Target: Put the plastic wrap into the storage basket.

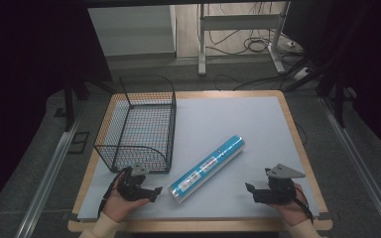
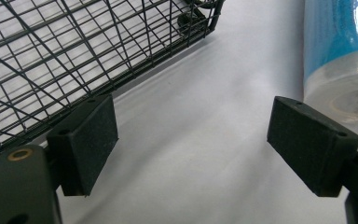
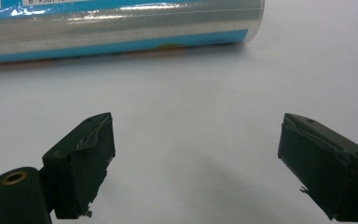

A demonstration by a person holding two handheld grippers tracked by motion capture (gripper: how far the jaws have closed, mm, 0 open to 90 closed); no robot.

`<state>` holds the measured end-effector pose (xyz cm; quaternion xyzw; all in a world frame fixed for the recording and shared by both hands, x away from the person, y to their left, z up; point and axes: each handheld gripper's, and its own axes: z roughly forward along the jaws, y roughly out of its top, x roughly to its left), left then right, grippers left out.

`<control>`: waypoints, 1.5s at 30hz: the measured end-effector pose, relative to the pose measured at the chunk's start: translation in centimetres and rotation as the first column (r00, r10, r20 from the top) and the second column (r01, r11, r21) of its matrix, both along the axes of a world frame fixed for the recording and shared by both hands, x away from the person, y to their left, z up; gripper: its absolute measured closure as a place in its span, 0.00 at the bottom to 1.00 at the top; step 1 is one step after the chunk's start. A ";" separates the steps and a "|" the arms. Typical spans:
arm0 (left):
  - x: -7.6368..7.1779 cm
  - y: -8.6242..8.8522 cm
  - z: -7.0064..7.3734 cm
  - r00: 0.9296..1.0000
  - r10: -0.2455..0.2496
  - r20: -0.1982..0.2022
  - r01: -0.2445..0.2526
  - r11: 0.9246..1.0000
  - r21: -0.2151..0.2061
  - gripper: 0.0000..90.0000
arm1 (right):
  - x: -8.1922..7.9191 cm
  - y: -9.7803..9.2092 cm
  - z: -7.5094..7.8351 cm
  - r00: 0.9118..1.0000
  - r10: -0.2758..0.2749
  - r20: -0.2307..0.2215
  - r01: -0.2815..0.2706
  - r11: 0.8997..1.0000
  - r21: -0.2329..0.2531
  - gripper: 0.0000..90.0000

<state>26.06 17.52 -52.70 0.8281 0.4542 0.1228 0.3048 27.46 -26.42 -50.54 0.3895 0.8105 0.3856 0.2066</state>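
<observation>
A long blue and clear plastic-wrapped roll [image 1: 207, 170] lies diagonally on the pale mat in the high view. A black wire basket [image 1: 136, 128] stands to its left. My left gripper [image 1: 155, 192] rests on the mat just left of the roll's near end, jaws open and empty. In the left gripper view the roll's end [image 2: 340, 51] sits past the right jaw and the basket's mesh [image 2: 65, 51] past the left. My right gripper [image 1: 251, 192] is open and empty, right of the roll. The right gripper view has the roll [image 3: 121, 25] lying across the top.
The mat [image 1: 238, 124] covers a wooden table [image 1: 297, 144]. Open mat lies right of and behind the roll. Beyond the table stand a desk frame [image 1: 238, 29] with cables on the floor and dark stands at the right.
</observation>
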 end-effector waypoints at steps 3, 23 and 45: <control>0.0 0.0 0.0 1.000 0.000 -0.001 0.000 1.000 -0.001 0.18 | 0.0 -0.1 0.0 1.000 -0.002 0.003 0.002 1.000 0.004 0.13; -0.2 -0.1 0.8 1.000 -0.003 -0.005 0.003 1.000 -0.028 0.18 | 0.0 0.1 -0.1 1.000 -0.001 -0.011 0.001 1.000 -0.026 0.14; -0.9 -1.1 3.9 0.999 -0.028 -0.019 0.027 0.998 -0.062 0.19 | 0.0 0.1 -0.1 1.000 0.001 -0.007 -0.001 0.999 -0.038 0.15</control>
